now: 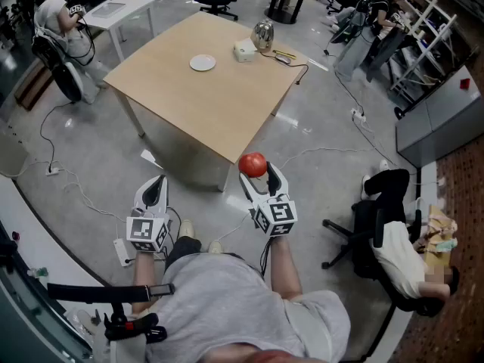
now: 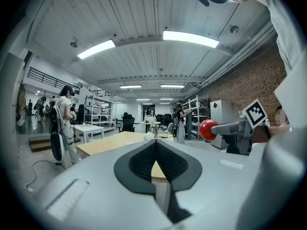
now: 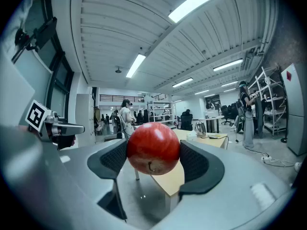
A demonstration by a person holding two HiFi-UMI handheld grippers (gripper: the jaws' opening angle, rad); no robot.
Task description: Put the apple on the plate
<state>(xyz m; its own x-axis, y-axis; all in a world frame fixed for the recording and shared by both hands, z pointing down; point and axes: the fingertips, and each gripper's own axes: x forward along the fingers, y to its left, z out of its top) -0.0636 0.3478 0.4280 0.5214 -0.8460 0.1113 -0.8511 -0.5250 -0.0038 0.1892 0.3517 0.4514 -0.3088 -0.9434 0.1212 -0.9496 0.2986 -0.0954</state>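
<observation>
Two hand-held grippers, one apple, one plate, one tabletop.

Right hand-held gripper (image 3: 153,151): jaws spread wide and pinching the single red apple (image 1: 252,164) by its two sides, dark ribbed pads against the skin, a stem mark low on the face toward the camera. Left hand-held gripper (image 2: 156,145): dark pads pressed together at the tips, nothing between them. Both held side by side at the near edge of the scene, over the grey floor (image 1: 98,150), roughly level.

Apple in the air, off the tabletop (image 1: 219,112), just near and right of its near corner in the head view, and well apart from the plate (image 1: 202,63).

Tabletop: light wood, on white legs. Set toward its far side, from left to right:
- one small round white plate, its face bare;
- one white box (image 1: 244,49), near the plate but apart from it;
- one shiny metal kettle (image 1: 262,34), just beside the box;
- a few small items (image 1: 283,54) at the far right edge, too small to tell.

Round about:
- at far left, one white side table (image 1: 117,10) with one person (image 1: 57,13) standing beside it;
- at near right, one black office chair (image 1: 376,229) with a light cloth (image 1: 401,259) draped over it.
</observation>
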